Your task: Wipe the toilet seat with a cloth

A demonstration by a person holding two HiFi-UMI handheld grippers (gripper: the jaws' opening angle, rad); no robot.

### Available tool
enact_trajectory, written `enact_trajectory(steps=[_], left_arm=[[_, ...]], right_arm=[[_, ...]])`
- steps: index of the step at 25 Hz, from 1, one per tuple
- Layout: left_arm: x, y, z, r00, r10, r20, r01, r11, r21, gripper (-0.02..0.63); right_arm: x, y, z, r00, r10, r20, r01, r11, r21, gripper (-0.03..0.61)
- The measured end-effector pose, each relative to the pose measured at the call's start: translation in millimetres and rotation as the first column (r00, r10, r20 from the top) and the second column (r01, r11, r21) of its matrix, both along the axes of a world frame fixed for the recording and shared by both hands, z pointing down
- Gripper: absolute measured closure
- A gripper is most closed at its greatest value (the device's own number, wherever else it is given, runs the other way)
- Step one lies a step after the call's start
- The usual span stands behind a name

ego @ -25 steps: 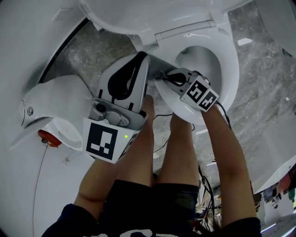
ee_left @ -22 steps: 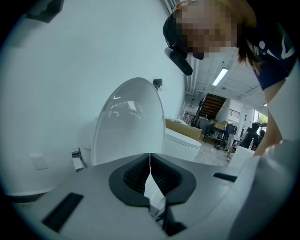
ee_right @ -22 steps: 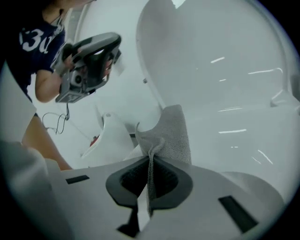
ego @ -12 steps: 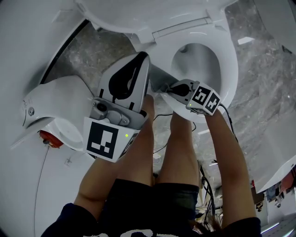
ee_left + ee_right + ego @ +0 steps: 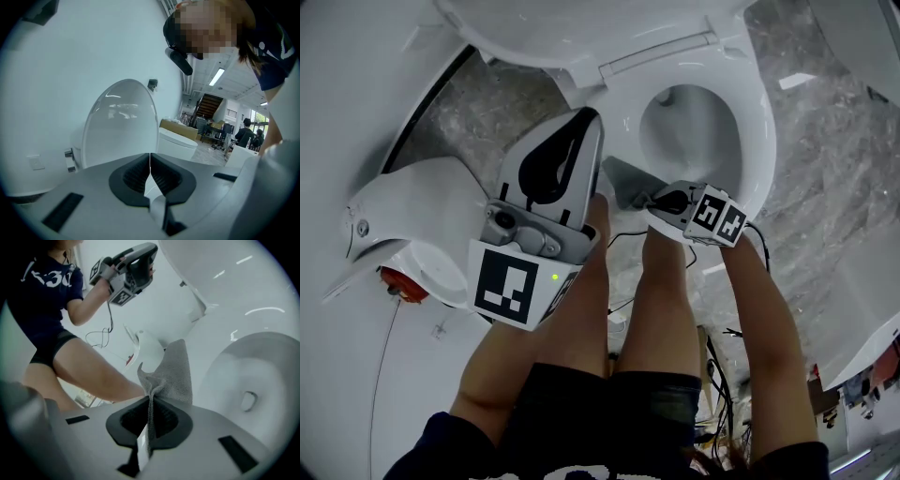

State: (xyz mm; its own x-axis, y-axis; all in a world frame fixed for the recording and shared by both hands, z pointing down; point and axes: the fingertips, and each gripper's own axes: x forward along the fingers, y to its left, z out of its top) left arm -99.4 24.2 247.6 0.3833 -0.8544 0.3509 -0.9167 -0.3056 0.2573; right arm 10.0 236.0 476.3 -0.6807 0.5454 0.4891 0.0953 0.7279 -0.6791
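The right gripper [image 5: 150, 404] pinches the grey cloth [image 5: 177, 369] by a bunched edge, at the toilet seat [image 5: 757, 141] rim. The cloth looks soft, light and floppy. The left gripper [image 5: 150, 161] is closed on nothing.

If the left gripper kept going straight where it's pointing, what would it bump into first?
Probably the raised toilet lid. The left gripper, jaws shut on nothing, aims at the lid's lower right edge, so it might just slip past; depth is hard to judge.
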Motion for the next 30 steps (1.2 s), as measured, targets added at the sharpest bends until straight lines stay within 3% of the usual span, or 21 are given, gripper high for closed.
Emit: enact_trajectory(steps=[4,7,10,14,17,21,27,30], left_arm=[[3,4,2,1.000,-0.007,0.004,0.007,1.000,-0.003,0.592],[6,7,4,1.000,-0.009,0.003,0.009,1.000,-0.004,0.592],[11,9,7,1.000,-0.006,0.001,0.006,1.000,-0.009,0.592],[19,8,1,1.000,0.008,0.000,-0.008,1.000,-0.001,0.592],[21,7,-2,1.000,0.012,0.001,-0.012,1.000,0.003,0.592],[24,7,-3,1.000,0.016,0.000,-0.016,1.000,0.003,0.592],[40,8,-1,0.999,0.034,-0.009,-0.034,0.999,0.002,0.592],[48,12,0,0.999,0.051,-0.008,-0.051,0.999,-0.002,0.592]], right_arm=[[-37,-54,6,0.975,0.219,0.036,-0.221,0.972,0.075,0.557],[-50,-71,4,0.950,0.308,0.053,-0.311,0.948,0.073,0.557],[-43,-57,4,0.958,0.284,0.036,-0.285,0.958,0.012,0.557],[-7,-11,-2,0.998,0.061,0.015,-0.062,0.998,0.025,0.557],[31,21,-5,0.999,-0.048,-0.018,0.048,0.998,0.032,0.558],[48,29,-4,0.998,0.007,-0.056,-0.006,1.000,0.010,0.558],[-9,11,-8,0.986,0.166,-0.016,-0.167,0.986,-0.023,0.558],[-21,10,-12,0.982,0.190,-0.013,-0.190,0.982,-0.004,0.558]])
